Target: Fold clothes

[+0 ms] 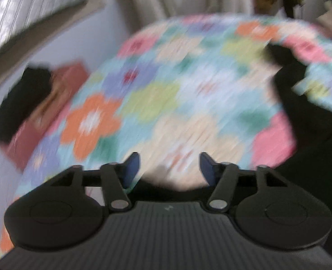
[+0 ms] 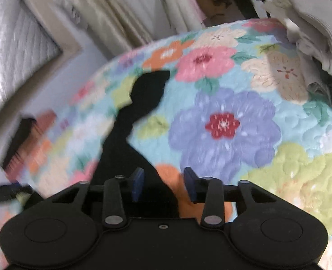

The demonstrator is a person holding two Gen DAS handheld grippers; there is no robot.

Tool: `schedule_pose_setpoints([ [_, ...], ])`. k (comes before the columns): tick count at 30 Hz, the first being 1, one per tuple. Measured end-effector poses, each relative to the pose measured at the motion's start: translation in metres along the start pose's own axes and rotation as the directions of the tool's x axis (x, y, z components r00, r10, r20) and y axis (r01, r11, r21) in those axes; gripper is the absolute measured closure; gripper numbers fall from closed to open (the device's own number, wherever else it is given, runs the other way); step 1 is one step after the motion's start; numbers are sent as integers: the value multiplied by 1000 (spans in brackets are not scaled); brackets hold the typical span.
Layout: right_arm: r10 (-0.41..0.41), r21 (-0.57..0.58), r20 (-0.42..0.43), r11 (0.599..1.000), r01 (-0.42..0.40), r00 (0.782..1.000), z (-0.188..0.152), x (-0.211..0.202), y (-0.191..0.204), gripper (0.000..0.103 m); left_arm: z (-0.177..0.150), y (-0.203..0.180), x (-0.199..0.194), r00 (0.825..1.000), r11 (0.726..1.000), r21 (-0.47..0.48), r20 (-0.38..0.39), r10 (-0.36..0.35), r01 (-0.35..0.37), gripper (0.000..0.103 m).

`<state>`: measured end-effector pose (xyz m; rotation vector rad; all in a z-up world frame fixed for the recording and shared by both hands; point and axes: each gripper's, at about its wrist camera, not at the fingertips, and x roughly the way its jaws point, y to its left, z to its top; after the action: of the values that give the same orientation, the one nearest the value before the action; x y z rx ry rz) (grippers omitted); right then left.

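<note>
Both pairs of jaws are seen spread, with nothing pinched between them. On the left gripper [image 1: 170, 168] the blue pads [image 1: 133, 165] stand wide apart over the flowered quilted bedspread [image 1: 156, 94], and only bedspread shows in the gap. On the right gripper [image 2: 163, 185] the gap is narrower, and a black cloth garment [image 2: 129, 135] lies under it and just past the left pad, but it is not pressed by the pads.

From the right jaws the black garment runs forward and to the left as a long narrow strip with a wider end. In the left view a dark mass is seen at the right of the jaws, but the picture is too blurred to tell its shape. The garment is judged to be not yet folded: it lies loose and crooked, and no neat edge can be seen.

Far to the left of both pairs of jaws a small stack lies at the edge of the bed, a black piece [image 1: 19, 103] on a reddish piece [image 1: 60, 90]; it may be work already done. Far to the right of the right jaws a heap of pale and grey clothes [image 2: 312, 33] is left unfolded. No container can be made out.
</note>
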<state>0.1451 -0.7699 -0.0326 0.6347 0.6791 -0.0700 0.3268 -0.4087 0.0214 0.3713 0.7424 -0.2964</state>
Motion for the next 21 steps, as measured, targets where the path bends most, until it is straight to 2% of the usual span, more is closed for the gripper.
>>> schedule_pose_setpoints([
  [2, 23, 24, 11, 999, -23, 1000, 8, 4, -6, 56, 20, -19, -4, 997, 998, 19, 51, -56, 55, 32],
  [4, 12, 40, 27, 999, -13, 1000, 11, 9, -9, 56, 44, -42, 11, 991, 992, 37, 59, -123, 121, 32],
  [11, -18, 4, 3, 1000, 18, 1000, 6, 25, -20, 56, 129, -113, 100, 964, 962, -59, 38, -264, 266, 32],
  [14, -15, 2, 3, 1000, 15, 1000, 7, 30, -24, 56, 164, -129, 148, 949, 941, -128, -6, -317, 313, 32],
  [16, -13, -3, -4, 1000, 13, 1000, 7, 34, -28, 56, 180, -139, 176, 932, 925, -150, -44, -359, 349, 32],
  [21, 22, 10, -19, 1000, -22, 1000, 6, 44, -41, 56, 197, -166, 234, 905, 917, -164, -170, -390, 364, 29],
])
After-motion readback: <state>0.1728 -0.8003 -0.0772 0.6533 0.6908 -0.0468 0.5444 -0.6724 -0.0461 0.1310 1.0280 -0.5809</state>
